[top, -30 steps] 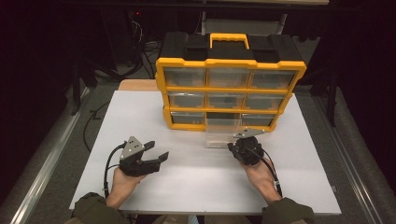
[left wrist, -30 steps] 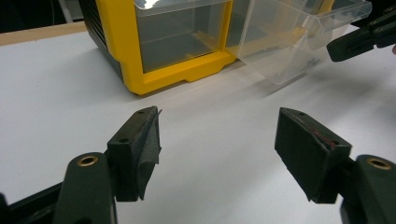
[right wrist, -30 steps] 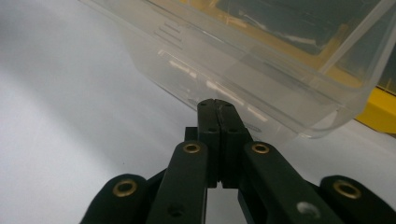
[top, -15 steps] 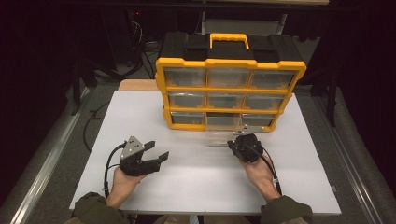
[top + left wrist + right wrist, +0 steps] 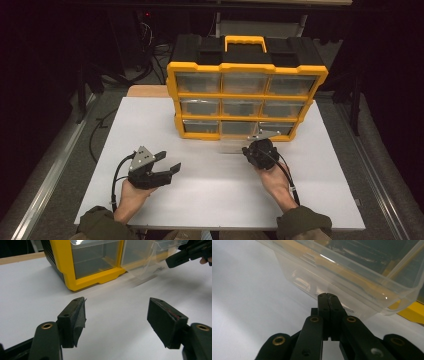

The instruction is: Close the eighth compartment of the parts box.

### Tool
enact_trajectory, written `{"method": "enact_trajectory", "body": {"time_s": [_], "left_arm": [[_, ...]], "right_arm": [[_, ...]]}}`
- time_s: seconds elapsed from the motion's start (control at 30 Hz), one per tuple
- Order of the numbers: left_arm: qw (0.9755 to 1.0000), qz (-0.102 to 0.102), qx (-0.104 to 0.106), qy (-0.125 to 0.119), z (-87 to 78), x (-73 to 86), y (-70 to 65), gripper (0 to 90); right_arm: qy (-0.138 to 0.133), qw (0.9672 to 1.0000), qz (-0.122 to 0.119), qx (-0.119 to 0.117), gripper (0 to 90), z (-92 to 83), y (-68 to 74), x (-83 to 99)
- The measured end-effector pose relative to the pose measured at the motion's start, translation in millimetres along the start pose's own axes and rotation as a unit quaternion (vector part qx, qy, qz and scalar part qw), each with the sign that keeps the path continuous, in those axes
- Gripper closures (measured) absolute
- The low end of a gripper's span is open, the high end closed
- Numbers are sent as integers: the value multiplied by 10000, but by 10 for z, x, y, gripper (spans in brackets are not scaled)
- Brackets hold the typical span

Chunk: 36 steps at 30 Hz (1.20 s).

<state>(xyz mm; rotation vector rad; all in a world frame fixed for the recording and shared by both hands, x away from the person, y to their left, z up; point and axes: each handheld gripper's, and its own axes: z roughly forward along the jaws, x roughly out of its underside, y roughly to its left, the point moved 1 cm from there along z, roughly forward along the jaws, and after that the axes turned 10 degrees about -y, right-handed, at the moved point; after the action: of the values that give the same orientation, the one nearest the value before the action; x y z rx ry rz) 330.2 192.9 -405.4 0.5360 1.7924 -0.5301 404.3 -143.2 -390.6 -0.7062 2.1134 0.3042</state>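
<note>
A yellow and black organizer point(image 5: 247, 75) with clear drawers stands at the back of the white table point(image 5: 200, 200). Its bottom middle drawer point(image 5: 232, 145) is partly pulled out and tilts down toward the table. My right gripper point(image 5: 252, 147) is shut on the front of that clear drawer point(image 5: 352, 272), with the jaws pressed together at its lower front wall point(image 5: 328, 296). My left gripper point(image 5: 167, 162) is held open over bare table at the front left, nothing between its pads point(image 5: 116, 315). It faces the organizer's lower left corner point(image 5: 62, 265) and the drawer point(image 5: 145, 260).
The other drawers of the organizer are closed and look empty. A yellow carry handle point(image 5: 244, 41) tops it. Dark floor and cables point(image 5: 100, 135) lie off the table's left side. White table stretches between the two hands.
My right gripper has edged a little toward the organizer with the drawer. The left gripper has stayed where it was, still open.
</note>
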Motion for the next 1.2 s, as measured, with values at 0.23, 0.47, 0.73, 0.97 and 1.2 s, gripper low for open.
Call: {"method": "enact_trajectory", "body": {"time_s": [0.23, 0.47, 0.73, 0.97, 1.2], "left_arm": [[10000, -1, 40, -26, -4, -2, -7, 313], [10000, 0, 42, -5, 5, 0, -9, 312], [10000, 16, 48, 20, 5, 0, -3, 313], [10000, 1, 42, 14, 15, 5, -9, 312], [10000, 12, 44, 11, 15, 4, -12, 313]], "right_arm": [[31, 10000, 33, 7, 900, 40, -26, -23], [62, 10000, 18, 42, 900, 74, -43, -57], [54, 10000, 5, 58, 900, 117, -69, -97], [82, 9999, 61, 98, 900, 158, -97, -103], [95, 9998, 114, 148, 900, 210, -128, -123]]}}
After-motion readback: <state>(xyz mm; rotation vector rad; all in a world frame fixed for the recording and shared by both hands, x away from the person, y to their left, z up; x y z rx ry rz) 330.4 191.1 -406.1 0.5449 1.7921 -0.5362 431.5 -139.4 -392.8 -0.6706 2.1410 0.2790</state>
